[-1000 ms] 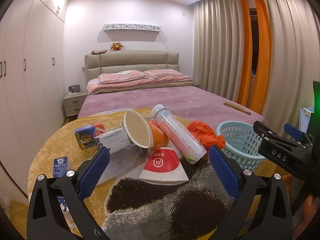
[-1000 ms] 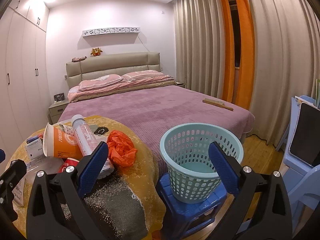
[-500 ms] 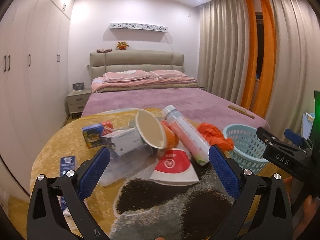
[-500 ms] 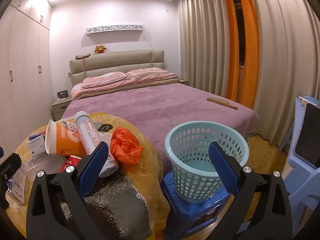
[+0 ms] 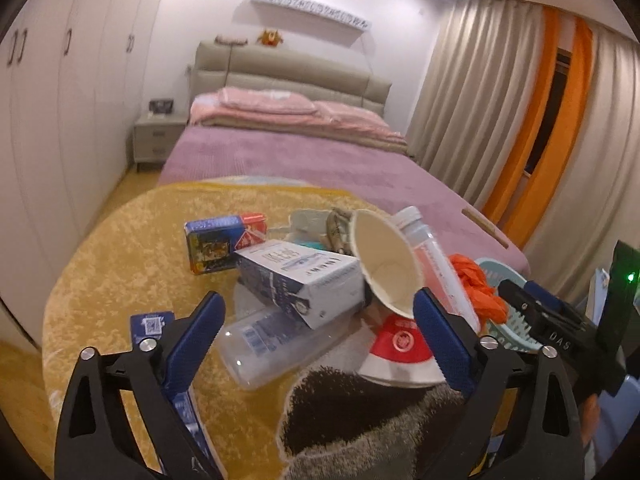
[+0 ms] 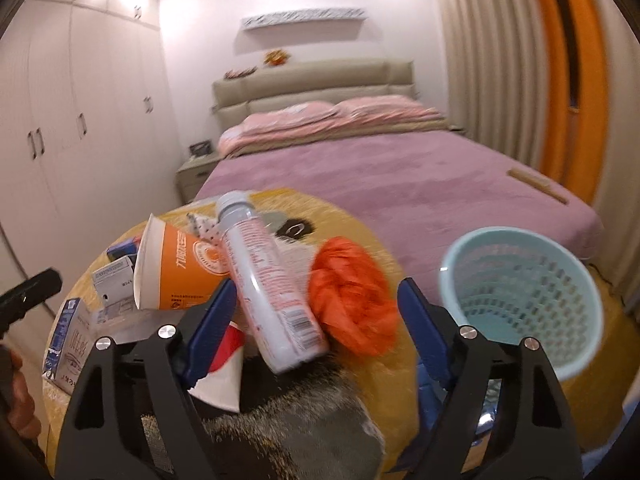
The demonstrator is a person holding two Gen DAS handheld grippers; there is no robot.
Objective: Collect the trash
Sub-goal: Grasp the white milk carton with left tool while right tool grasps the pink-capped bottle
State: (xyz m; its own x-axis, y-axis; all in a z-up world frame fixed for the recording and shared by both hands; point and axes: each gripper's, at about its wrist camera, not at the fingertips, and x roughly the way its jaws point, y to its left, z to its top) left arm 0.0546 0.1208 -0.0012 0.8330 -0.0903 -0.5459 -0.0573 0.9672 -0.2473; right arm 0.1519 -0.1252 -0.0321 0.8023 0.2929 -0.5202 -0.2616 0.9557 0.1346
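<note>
Trash lies piled on a round table with a yellow cloth [image 5: 120, 248]. There is a white and blue carton [image 5: 300, 280], a clear plastic bottle [image 5: 272, 344], an orange paper cup [image 6: 180, 268] on its side, a pink-labelled bottle [image 6: 268, 280], a crumpled orange bag [image 6: 352, 300], a red and white wrapper [image 5: 400, 352] and a small colourful box [image 5: 220, 240]. My left gripper [image 5: 316, 324] is open, its jaws either side of the carton and clear bottle. My right gripper [image 6: 316, 312] is open around the pink bottle's base and the orange bag. A light blue basket [image 6: 524, 300] stands right of the table.
A grey and dark furry mat [image 5: 360, 420] covers the table's near side. A small blue packet [image 5: 150, 322] lies at the left edge. A bed with a purple cover [image 6: 400, 184] is behind the table. White wardrobes [image 5: 60, 120] line the left wall.
Both grippers have moved forward and down toward the pile. The right one has swung left from the basket to the pink bottle and orange bag. Both stay open.
</note>
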